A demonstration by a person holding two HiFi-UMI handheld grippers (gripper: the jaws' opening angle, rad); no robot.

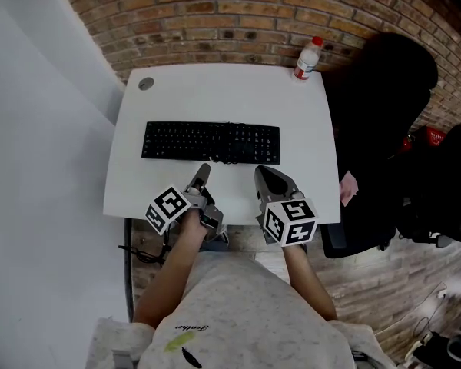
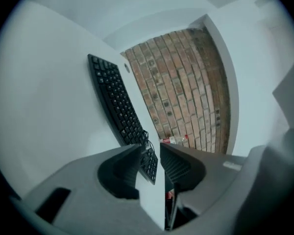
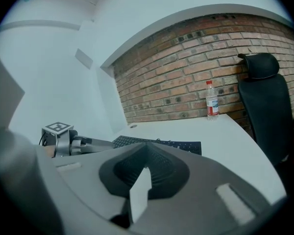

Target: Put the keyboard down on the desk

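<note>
In your right gripper view, the left end of the keyboard (image 1: pixel 211 142) was hidden behind your left gripper (image 1: pixel 203 172), and its near edge was hidden behind the jaw housing. In your left gripper view, the jaws covered the keyboard's near end. A small pink thing (image 1: pixel 348 184) at the 4 o'clock edge of the table (image 1: pixel 215 91) was too small to identify. The print on the bottle (image 1: pixel 308 58) could not be read. The black office chair (image 1: pixel 384 106) at 3 o'clock showed as a dark mass with little detail.

You had one black keyboard, one clear bottle with a red cap, one round grey cable cap (image 1: pixel 145 84), one chair and two grippers, each carrying one marker cube.

The keyboard lay flat near the middle of the white table, its long side parallel to the near edge. The bottle stood upright at the 1 o'clock corner, and the cable cap sat at the 11 o'clock corner.

Both grippers were at 6 o'clock, pointing toward the keyboard. Your left gripper's jaws stood a little apart with nothing between them, their tips just short of the keyboard's near edge. Your right gripper (image 1: pixel 263 174) had its jaws together and empty.
</note>
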